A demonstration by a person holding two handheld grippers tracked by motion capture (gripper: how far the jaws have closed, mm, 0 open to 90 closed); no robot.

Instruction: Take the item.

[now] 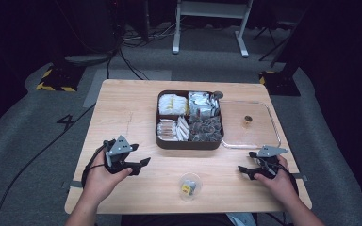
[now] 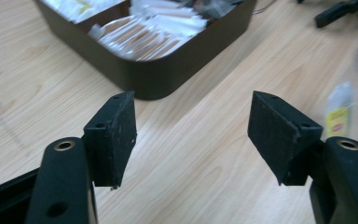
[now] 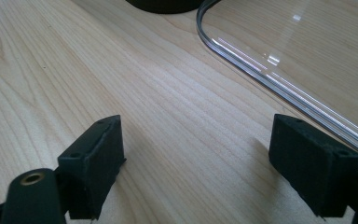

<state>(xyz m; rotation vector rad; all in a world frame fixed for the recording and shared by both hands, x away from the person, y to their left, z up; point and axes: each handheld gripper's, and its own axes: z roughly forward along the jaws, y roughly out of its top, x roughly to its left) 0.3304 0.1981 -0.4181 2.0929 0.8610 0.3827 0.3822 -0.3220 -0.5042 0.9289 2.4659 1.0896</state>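
A dark brown box with four compartments of sachets and tea bags sits mid-table; its corner fills the top of the left gripper view. Beside it on the right lies a clear lid with a small gold knob; its rim curves through the right gripper view. A clear cup holding a yellow-tagged tea bag stands near the front edge. My left gripper is open at front left, nothing between its jaws. My right gripper is open at front right, just short of the lid.
The wooden table has bare surface along its left side. Beyond it are a grey floor, cables, a white stand's legs and yellow-black striped bases.
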